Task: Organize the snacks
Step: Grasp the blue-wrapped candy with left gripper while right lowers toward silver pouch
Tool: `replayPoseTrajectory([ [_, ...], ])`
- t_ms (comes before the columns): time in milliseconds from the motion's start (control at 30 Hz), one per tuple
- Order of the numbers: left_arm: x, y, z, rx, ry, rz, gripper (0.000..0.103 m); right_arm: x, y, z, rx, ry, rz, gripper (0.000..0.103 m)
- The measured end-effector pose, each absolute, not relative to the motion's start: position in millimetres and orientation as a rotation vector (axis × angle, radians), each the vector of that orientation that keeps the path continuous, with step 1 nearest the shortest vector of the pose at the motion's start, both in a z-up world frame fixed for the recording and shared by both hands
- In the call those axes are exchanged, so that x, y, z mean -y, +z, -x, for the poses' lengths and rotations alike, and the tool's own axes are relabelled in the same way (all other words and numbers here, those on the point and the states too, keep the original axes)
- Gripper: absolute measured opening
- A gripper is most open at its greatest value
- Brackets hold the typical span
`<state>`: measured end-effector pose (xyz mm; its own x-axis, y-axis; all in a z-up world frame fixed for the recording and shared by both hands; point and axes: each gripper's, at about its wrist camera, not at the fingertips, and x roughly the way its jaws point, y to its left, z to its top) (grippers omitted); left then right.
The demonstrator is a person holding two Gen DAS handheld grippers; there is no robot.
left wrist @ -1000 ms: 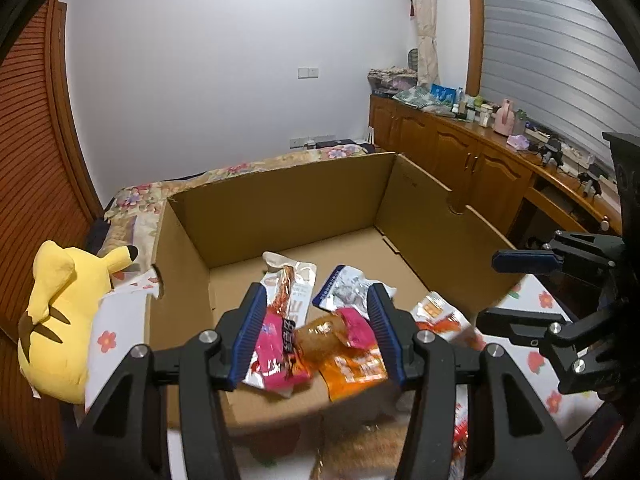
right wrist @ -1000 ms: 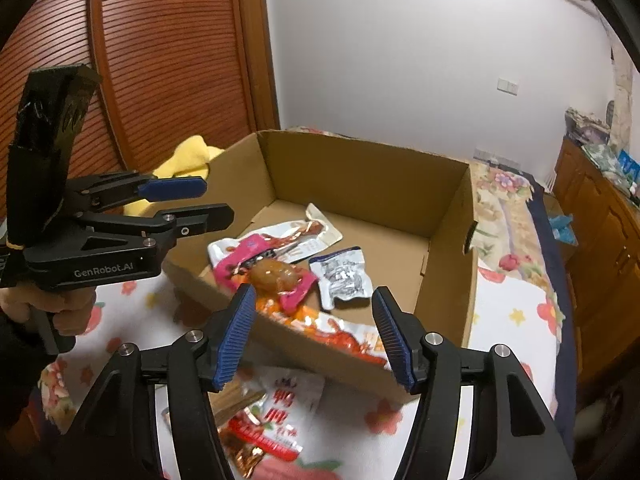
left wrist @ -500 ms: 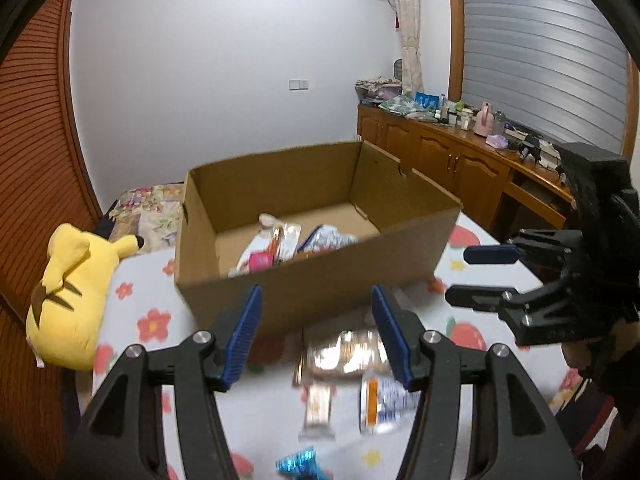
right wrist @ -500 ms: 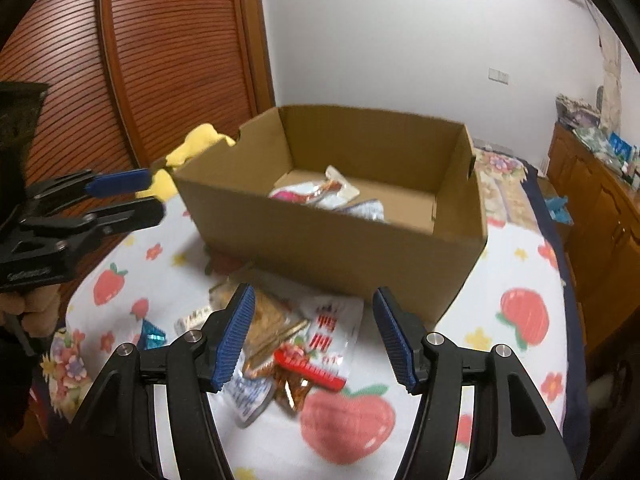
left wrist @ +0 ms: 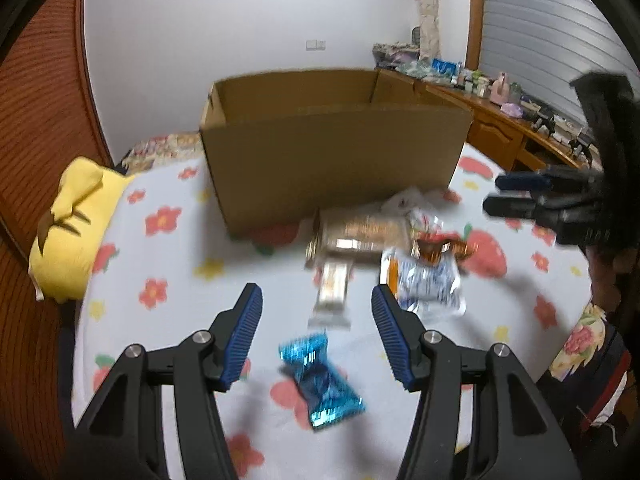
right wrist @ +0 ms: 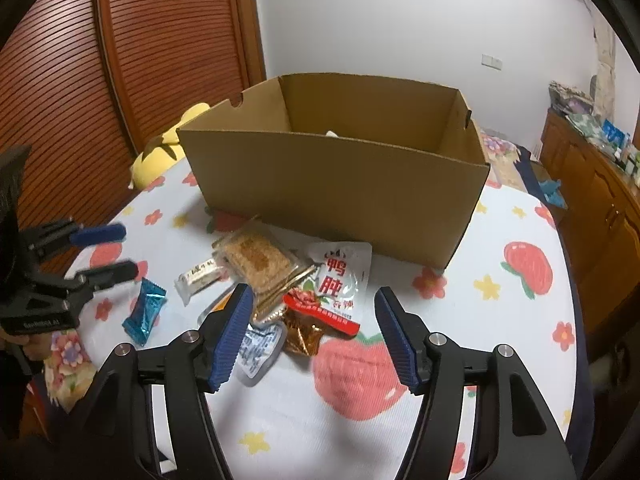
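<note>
An open cardboard box point(left wrist: 332, 160) point(right wrist: 340, 188) stands on the flowered tablecloth point(right wrist: 500, 292). Loose snacks lie in front of it: a blue foil packet point(left wrist: 322, 380) point(right wrist: 145, 312), a small white bar point(left wrist: 332, 288) point(right wrist: 199, 275), a clear tray of brown biscuits point(right wrist: 258, 258), a white-and-red pouch point(right wrist: 340, 284) and a blue-white pouch point(left wrist: 428, 280) point(right wrist: 258, 350). My left gripper point(left wrist: 316, 340) is open and empty, low over the blue foil packet. My right gripper point(right wrist: 312, 336) is open and empty above the pouches.
A yellow plush toy point(left wrist: 72, 216) lies at the table's left edge beside a brown slatted door point(right wrist: 160, 52). A wooden sideboard point(left wrist: 512, 136) with clutter runs along the right wall.
Both grippers have pulled back from over the box and dropped lower toward the table, so the loose snacks in front of the box now lie between the fingers. Both stay open.
</note>
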<state>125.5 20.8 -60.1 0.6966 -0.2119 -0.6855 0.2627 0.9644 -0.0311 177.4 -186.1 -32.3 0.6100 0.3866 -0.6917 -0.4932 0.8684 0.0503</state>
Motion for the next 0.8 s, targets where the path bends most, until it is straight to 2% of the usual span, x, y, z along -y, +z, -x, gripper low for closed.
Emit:
replayPoseTrajectory([
  [533, -27, -118, -110, -0.847, -0.225, -0.048, 0.055, 176, -59, -188, -0.81, 0.52, 0.131, 0.066],
  [600, -27, -119, -109, -0.833, -0.218, -0.055, 0.043, 170, -60, -186, -0.812, 0.54, 0.135, 0.066],
  [733, -30, -119, -109, -0.822, -0.211, -0.049, 0.032, 152, -62, -179, -0.815, 0.59, 0.158, 0.066],
  [767, -31, -119, -109, -0.819, -0.21, -0.051, 0.026, 147, -63, -177, -0.816, 0.607, 0.166, 0.066],
  [800, -32, -118, -109, -0.818, -0.209, -0.047, 0.025, 142, -64, -176, -0.817, 0.617, 0.173, 0.066],
])
